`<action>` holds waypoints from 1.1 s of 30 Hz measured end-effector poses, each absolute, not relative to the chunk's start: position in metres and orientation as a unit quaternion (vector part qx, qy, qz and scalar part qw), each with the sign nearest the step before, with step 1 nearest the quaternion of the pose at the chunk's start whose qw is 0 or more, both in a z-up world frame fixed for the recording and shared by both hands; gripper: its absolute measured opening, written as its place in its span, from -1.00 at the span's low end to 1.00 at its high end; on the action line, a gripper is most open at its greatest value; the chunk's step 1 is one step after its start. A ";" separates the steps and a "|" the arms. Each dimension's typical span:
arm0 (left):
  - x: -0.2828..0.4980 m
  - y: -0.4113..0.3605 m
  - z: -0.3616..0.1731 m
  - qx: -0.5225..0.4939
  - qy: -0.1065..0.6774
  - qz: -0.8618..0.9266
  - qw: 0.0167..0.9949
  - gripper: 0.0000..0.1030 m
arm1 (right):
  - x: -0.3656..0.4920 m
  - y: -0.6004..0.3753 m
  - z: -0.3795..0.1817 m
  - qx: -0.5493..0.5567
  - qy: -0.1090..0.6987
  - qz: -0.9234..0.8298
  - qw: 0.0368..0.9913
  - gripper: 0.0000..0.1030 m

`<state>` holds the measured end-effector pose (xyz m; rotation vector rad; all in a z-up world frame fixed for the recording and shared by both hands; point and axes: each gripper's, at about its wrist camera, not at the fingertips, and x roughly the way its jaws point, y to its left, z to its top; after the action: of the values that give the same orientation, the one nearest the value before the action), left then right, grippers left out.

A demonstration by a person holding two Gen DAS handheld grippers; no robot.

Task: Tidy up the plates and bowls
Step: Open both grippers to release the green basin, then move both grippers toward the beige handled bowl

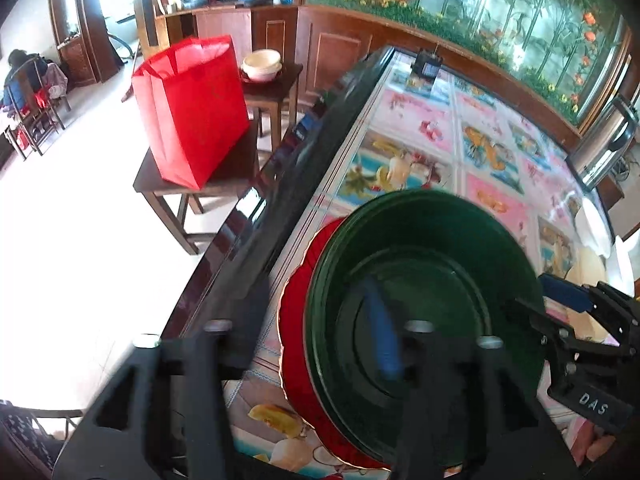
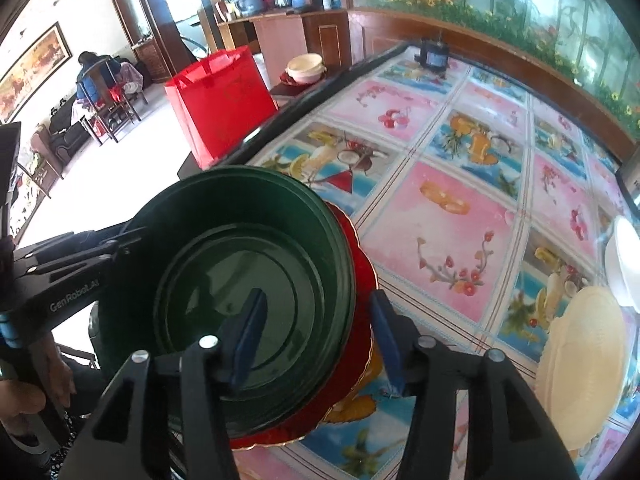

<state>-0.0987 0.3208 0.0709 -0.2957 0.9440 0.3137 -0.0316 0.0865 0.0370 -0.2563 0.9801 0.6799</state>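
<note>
A dark green bowl (image 1: 420, 304) sits on a red plate (image 1: 298, 320) with a gold scalloped rim, near the table's edge. In the right wrist view the green bowl (image 2: 248, 280) and red plate (image 2: 360, 320) are between my right gripper's (image 2: 320, 336) open blue fingers, which straddle the bowl's right wall. My left gripper (image 1: 320, 328) is open, one blue finger inside the bowl, the other outside its left side. The right gripper also shows in the left wrist view (image 1: 576, 320), at the bowl's right rim.
The table (image 2: 460, 200) has a fruit-patterned cloth. A cream plate (image 2: 584, 364) and a white dish (image 2: 624, 264) lie at the right. A small dark device (image 2: 432, 54) stands at the far end. A red bag (image 1: 192, 112) sits on a stool beside the table.
</note>
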 end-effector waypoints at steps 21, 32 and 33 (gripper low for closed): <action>-0.098 0.197 0.115 -0.064 0.353 0.112 0.927 0.21 | -0.060 -0.023 0.064 -0.047 0.407 0.269 0.872 0.55; -0.079 0.130 0.112 -0.053 0.359 0.047 0.931 0.20 | -0.060 -0.109 0.058 0.009 0.416 0.195 0.888 0.55; -0.078 0.126 0.111 -0.051 0.362 0.044 0.930 0.20 | -0.060 -0.114 0.058 0.012 0.416 0.190 0.889 0.55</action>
<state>-0.0776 0.1261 0.1114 -0.1049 0.7405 0.0902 -0.0602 -0.1140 0.0580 0.0259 0.8652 0.3940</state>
